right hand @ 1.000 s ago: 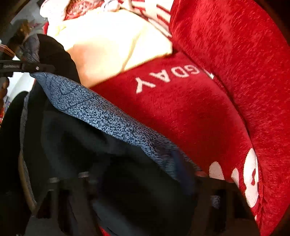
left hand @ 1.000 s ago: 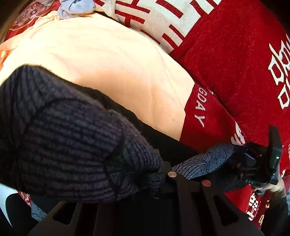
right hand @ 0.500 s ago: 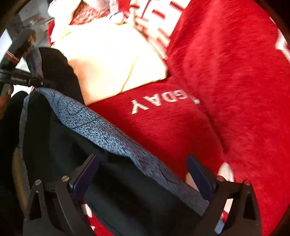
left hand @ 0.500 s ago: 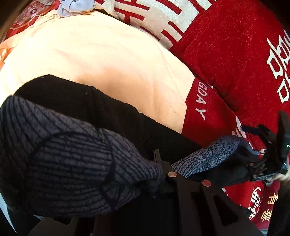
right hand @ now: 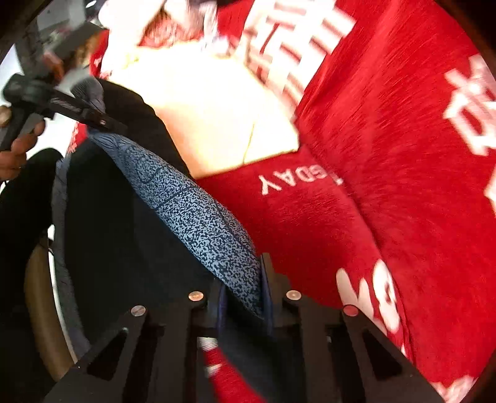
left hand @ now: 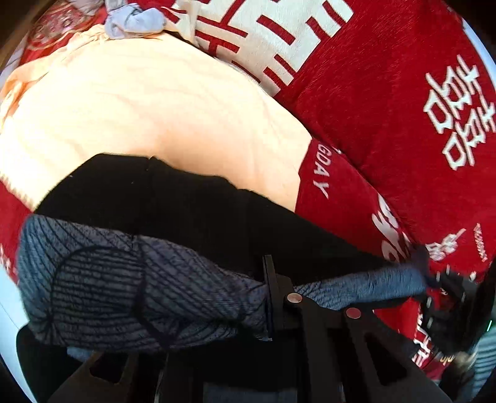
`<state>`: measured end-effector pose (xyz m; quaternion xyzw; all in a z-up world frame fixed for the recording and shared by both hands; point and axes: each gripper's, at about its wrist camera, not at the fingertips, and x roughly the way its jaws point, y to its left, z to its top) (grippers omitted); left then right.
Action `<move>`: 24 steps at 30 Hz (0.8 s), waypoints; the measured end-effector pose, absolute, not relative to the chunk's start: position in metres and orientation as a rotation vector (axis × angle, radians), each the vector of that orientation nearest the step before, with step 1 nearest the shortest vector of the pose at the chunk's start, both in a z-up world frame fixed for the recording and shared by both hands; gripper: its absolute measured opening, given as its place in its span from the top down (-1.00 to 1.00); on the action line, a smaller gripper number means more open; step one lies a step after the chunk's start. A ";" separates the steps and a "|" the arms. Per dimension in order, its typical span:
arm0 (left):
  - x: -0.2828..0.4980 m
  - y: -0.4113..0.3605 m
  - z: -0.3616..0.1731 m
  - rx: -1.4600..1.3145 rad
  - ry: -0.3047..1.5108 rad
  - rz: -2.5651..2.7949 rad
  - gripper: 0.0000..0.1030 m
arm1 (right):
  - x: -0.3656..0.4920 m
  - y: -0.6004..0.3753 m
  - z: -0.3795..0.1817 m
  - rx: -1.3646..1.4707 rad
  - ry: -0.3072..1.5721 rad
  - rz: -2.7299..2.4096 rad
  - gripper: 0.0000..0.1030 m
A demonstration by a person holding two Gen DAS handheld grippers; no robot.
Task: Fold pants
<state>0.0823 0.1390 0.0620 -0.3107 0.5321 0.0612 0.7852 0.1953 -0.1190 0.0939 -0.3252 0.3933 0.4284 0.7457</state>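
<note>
The pants are black (left hand: 186, 210) with a blue-grey knit waistband (left hand: 102, 279). They hang stretched between both grippers over a red sofa cover. My left gripper (left hand: 272, 297) is shut on the waistband at one end. My right gripper (right hand: 245, 294) is shut on the speckled blue waistband (right hand: 192, 214) at the other end. The right gripper also shows in the left wrist view (left hand: 440, 291), blurred, and the left gripper shows at the upper left of the right wrist view (right hand: 77, 108). The black pant fabric (right hand: 117, 235) drapes below the band.
The red sofa cover (left hand: 387, 102) with white lettering spreads behind and to the right. A cream cloth (left hand: 148, 105) lies on the seat behind the pants. A small grey garment (left hand: 133, 21) sits at the far back.
The right gripper opened half a second ago and has now shut on the waistband again. The pants have dropped lower, showing more black fabric laid over the cream cloth.
</note>
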 end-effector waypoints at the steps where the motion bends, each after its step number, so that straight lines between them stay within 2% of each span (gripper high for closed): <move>1: 0.071 0.140 0.063 -0.678 1.146 0.123 0.68 | 0.167 -0.121 0.094 -0.722 0.828 0.902 0.63; 6: 0.012 0.144 0.054 -0.678 1.150 0.092 0.68 | 0.056 -0.117 0.076 -0.789 0.763 0.768 0.66; 10: -0.021 0.153 0.015 -0.728 1.212 0.094 0.67 | 0.002 -0.107 0.035 -0.894 0.775 0.657 0.66; 12: -0.031 0.158 -0.009 -0.768 1.241 0.084 0.66 | -0.016 -0.103 0.016 -0.960 0.766 0.583 0.66; 13: -0.036 0.160 -0.017 -0.795 1.242 0.085 0.56 | -0.020 -0.100 0.010 -0.973 0.757 0.554 0.66; 16: -0.044 0.166 -0.018 -0.848 1.213 0.084 0.53 | -0.027 -0.098 0.008 -0.965 0.728 0.474 0.65; 18: -0.045 0.167 -0.013 -0.826 1.211 0.092 0.52 | -0.030 -0.100 0.012 -0.940 0.735 0.460 0.59; 20: -0.048 0.169 -0.008 -0.779 1.231 0.140 0.25 | -0.035 -0.100 0.014 -0.948 0.761 0.483 0.31; 24: -0.060 0.182 0.004 -0.746 1.222 0.232 0.18 | -0.042 -0.109 0.043 -0.801 0.811 0.598 0.12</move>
